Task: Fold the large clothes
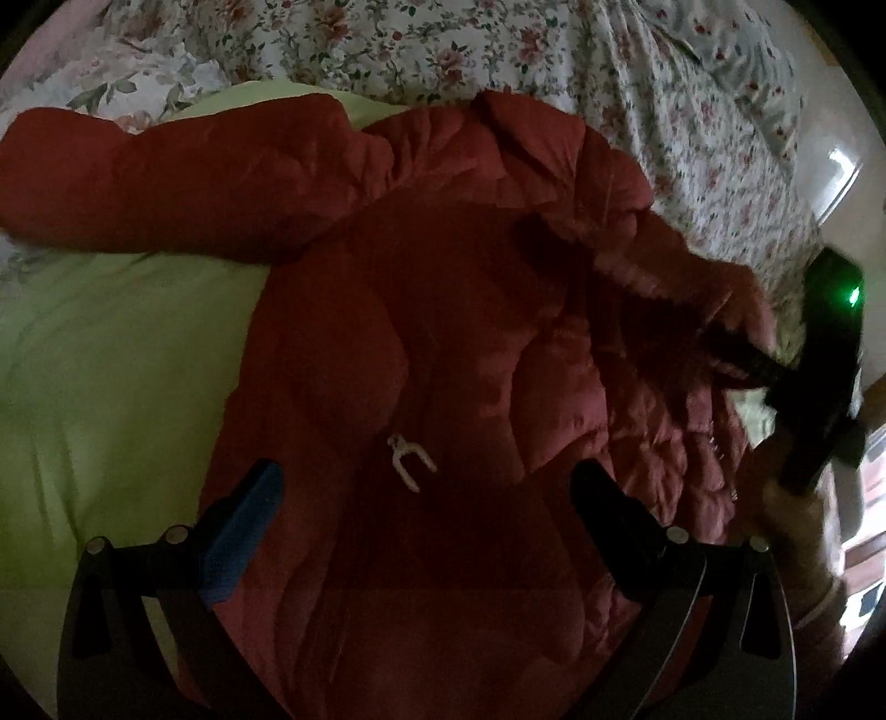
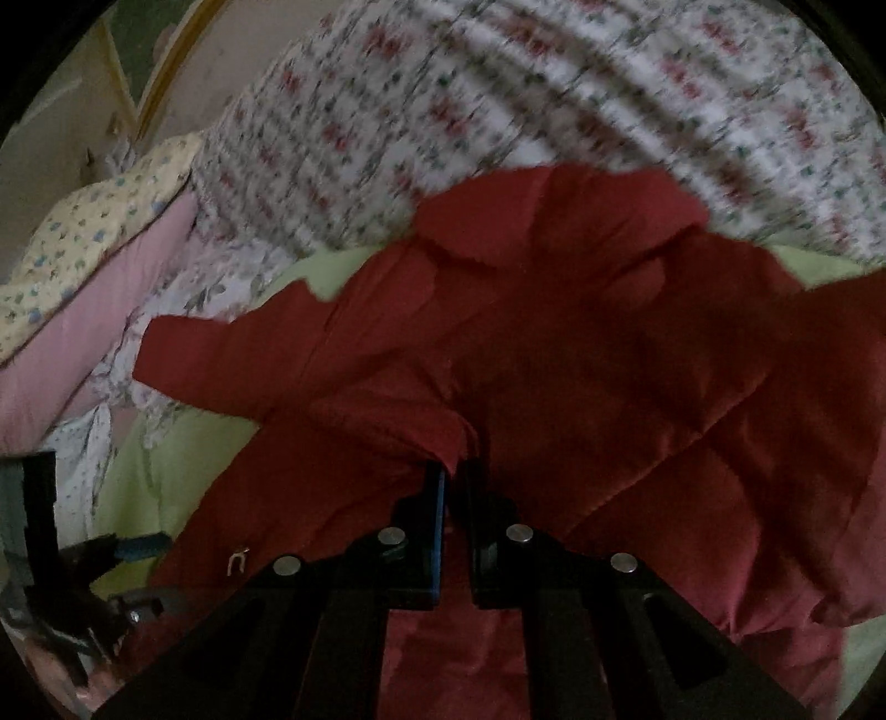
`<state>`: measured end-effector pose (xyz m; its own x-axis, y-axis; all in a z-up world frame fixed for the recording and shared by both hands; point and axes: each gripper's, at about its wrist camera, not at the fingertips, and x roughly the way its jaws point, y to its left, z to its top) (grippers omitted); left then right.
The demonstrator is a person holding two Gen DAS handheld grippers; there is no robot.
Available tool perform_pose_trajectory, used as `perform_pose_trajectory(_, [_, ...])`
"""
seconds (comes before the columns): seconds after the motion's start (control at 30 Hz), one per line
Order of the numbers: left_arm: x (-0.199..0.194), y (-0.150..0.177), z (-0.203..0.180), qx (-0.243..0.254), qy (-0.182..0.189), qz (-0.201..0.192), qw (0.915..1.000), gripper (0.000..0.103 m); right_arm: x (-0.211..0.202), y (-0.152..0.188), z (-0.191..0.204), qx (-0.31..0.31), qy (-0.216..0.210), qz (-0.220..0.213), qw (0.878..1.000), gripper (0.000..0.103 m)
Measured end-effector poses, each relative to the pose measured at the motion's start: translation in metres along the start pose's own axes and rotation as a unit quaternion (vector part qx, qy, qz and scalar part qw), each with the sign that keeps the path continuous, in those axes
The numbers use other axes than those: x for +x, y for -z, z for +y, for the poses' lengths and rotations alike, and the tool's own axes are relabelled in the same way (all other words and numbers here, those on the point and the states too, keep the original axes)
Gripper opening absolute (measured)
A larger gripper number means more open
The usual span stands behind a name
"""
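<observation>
A large red quilted jacket (image 1: 443, 310) lies on a light green cover (image 1: 111, 360), one sleeve (image 1: 138, 183) stretched to the left. A small white zipper pull (image 1: 407, 457) sits on its front. My left gripper (image 1: 426, 493) is open just above the jacket's lower part and holds nothing. My right gripper (image 2: 457, 476) is shut on a fold of the jacket (image 2: 554, 360) and lifts it. The right gripper also shows in the left wrist view (image 1: 769, 365) at the jacket's right side. The left gripper shows in the right wrist view (image 2: 138, 545) at the lower left.
A floral sheet (image 1: 498, 50) covers the bed behind the jacket. Pink and yellow floral pillows (image 2: 99, 260) lie at the far left in the right wrist view. A wall and wooden frame (image 2: 166, 66) stand beyond them.
</observation>
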<state>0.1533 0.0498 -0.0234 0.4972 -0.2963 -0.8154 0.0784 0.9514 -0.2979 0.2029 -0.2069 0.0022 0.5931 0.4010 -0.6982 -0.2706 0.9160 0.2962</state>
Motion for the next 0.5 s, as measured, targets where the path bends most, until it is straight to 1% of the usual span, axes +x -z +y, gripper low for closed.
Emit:
perform_pose_trajectory(0.17, [0.003, -0.024, 0.009, -0.015, 0.017, -0.009, 0.9997, 0.103, 0.021, 0.004, 0.013, 0.001, -0.035, 0.011, 0.999, 0.006])
perform_pose_trajectory(0.27, [0.011, -0.043, 0.019, -0.036, 0.046, -0.001, 0.9983, 0.103, 0.031, 0.005, 0.021, 0.001, -0.07, 0.018, 0.997, 0.006])
perform_pose_trajectory(0.37, [0.02, -0.064, 0.024, -0.049, 0.072, -0.002, 0.9962, 0.103, 0.038, 0.007, 0.025, 0.005, -0.115, 0.026, 0.993, 0.006])
perform_pose_trajectory(0.43, [0.028, -0.077, 0.026, -0.055, 0.089, -0.003, 0.9945, 0.103, 0.043, 0.008, 0.029, 0.003, -0.13, 0.027, 0.991, 0.006])
perform_pose_trajectory(0.5, [0.042, -0.092, 0.028, -0.061, 0.109, 0.002, 0.9922, 0.103, 0.047, 0.01, 0.031, 0.002, -0.135, 0.031, 0.99, 0.006])
